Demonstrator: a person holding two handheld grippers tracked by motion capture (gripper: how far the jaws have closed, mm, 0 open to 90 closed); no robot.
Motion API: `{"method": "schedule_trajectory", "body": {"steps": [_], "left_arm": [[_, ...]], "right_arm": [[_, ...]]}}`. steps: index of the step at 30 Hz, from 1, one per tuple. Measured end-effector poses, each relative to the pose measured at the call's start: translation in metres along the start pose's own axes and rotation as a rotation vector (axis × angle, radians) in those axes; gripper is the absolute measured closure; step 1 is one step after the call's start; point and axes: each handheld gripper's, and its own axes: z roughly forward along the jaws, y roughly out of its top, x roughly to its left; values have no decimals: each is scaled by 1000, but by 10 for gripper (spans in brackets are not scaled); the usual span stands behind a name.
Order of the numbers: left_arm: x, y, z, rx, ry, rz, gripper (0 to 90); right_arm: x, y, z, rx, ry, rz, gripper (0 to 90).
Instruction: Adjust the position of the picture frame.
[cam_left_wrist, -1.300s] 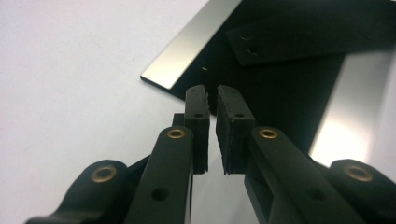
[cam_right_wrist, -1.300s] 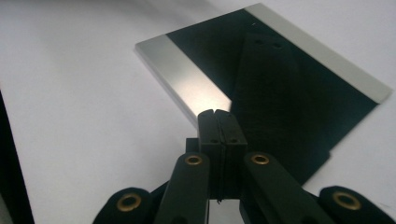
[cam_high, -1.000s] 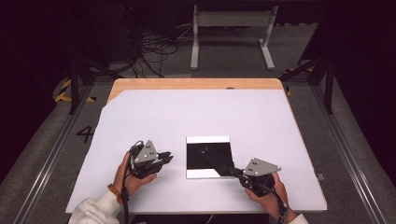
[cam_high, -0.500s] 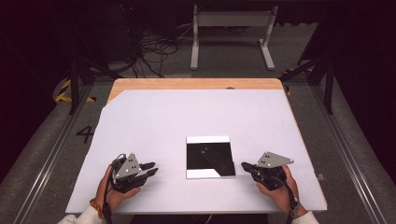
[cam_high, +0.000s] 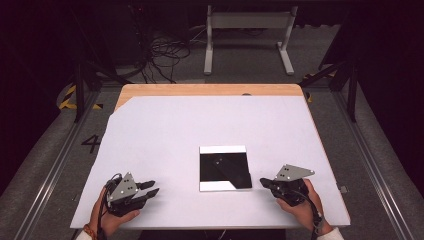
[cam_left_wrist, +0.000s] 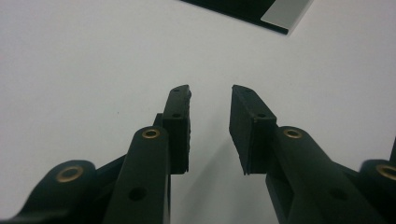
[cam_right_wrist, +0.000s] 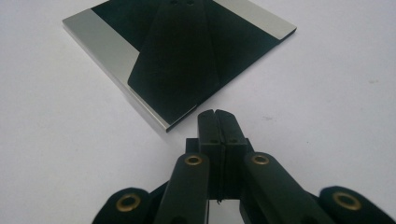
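Now, step in hand: we judge this a pause beside the square mirror-like tile (cam_high: 224, 168), with neither tool on it.
Tile place: we see it flat on the white table sheet (cam_high: 210, 125), a little toward 5 o'clock from the sheet's middle, dark across most of its face with pale bands along two edges.
Left gripper (cam_high: 148, 188): we hold it near the sheet's 7 o'clock corner, well apart from the tile, its jaws spread with bare sheet between them in the left gripper view (cam_left_wrist: 210, 128).
Right gripper (cam_high: 264, 183): it rests near the tile's 4 o'clock corner, its jaws pressed together on nothing; in the right gripper view (cam_right_wrist: 218, 122) that corner lies just ahead of the tips.
Next move: we would guess the right jaws must part before they can take the tile's thin edge; a flat plate on a flat sheet gives little to pinch, so the left tool may have to brace the far side.
Count: one tile, one sheet, one wooden table (cam_high: 210, 90), two grippers, two hands.
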Motion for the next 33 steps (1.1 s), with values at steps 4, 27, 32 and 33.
{"method": "schedule_trajectory", "body": {"steps": [4, 27, 32, 33], "left_arm": [[0, 0, 0, -2, -5, -7, 682], [1, 0, 5, 13, -11, -3, 644], [1, 1, 6, 15, -15, -3, 641], [1, 1, 7, 16, -16, -2, 639]], "right_arm": [[-1, -1, 0, 11, 6, 4, 900], [12, 10, 13, 157, 104, -38, 900], [12, 13, 18, 201, 109, -37, 900], [11, 14, 18, 208, 112, -41, 900]]}}
